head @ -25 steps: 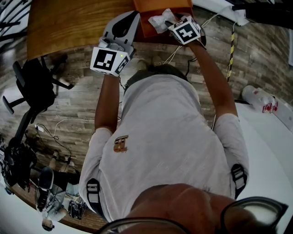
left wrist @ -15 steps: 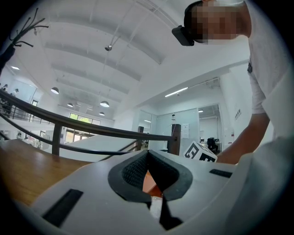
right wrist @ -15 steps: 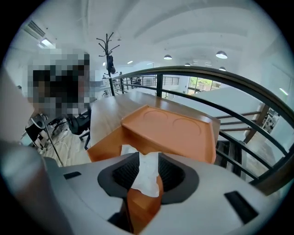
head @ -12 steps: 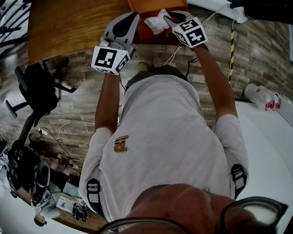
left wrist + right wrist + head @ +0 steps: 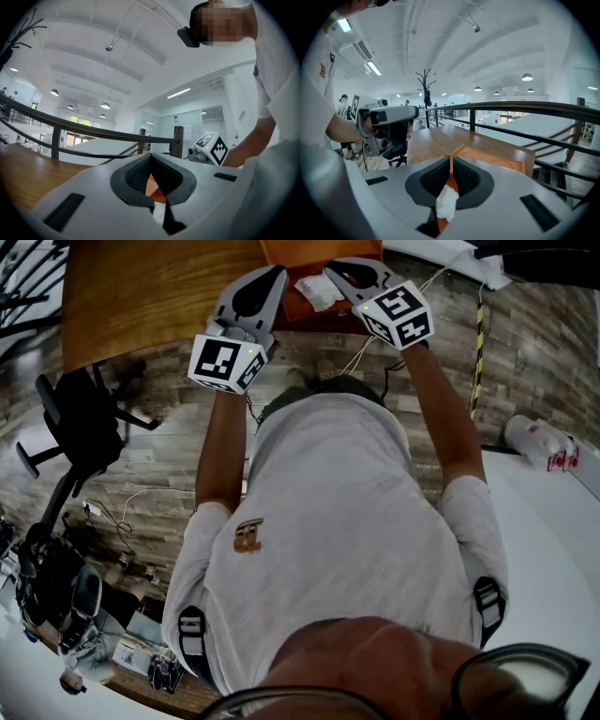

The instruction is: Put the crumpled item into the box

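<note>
The counter [image 5: 159,287], at eleven o'clock in the head view, is wood with a smooth, faintly sheened top and clear grain. The box [image 5: 492,159] is orange and matt with a smooth rim; card or plastic, I cannot tell. The crumpled item [image 5: 446,201] looks like thin white paper or tissue, creased and dull. The left claw [image 5: 151,157] has a smooth matt grey plastic shell and dark, finely ribbed pads [image 5: 138,176]. The floor [image 5: 159,456] shows rough-grained wood-look planks. The shirt [image 5: 337,521] is pale cloth.
</note>
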Available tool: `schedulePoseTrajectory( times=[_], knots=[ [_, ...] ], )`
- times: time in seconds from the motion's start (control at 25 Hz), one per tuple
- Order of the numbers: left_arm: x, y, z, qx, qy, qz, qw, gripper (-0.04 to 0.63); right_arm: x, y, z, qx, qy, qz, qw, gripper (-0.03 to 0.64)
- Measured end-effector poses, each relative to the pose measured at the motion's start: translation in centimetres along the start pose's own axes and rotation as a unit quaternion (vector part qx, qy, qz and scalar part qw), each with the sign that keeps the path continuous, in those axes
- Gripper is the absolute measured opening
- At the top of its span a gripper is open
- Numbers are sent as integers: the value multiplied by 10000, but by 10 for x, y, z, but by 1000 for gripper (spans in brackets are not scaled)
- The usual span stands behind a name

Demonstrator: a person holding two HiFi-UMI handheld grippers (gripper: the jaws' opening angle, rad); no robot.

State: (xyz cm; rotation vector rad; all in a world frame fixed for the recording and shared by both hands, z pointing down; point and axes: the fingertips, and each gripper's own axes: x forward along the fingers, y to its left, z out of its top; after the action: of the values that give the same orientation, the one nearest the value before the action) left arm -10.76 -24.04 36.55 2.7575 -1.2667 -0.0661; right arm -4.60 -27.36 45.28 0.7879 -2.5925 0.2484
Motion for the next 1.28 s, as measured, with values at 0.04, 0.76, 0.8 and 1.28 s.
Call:
schedulePoseTrajectory(
  times=[0.04,0.76,0.8,1.28],
  knots=[
    [0,0,1,10,5,2,10000,20,-2,2,6,21,-145,38,9999,46],
    [-1,-17,27,112,-124,-114,9998,20,-55,47,94,99,-2195,852,9718,38],
    [-1,-18,29,118,-143,-128,9997,20,-57,49,96,82,-2238,864,9708,38],
    [-7,-38,49,237,-342,-240,9988,20,-79,63,111,-336,-2505,885,9635,35]
  ],
)
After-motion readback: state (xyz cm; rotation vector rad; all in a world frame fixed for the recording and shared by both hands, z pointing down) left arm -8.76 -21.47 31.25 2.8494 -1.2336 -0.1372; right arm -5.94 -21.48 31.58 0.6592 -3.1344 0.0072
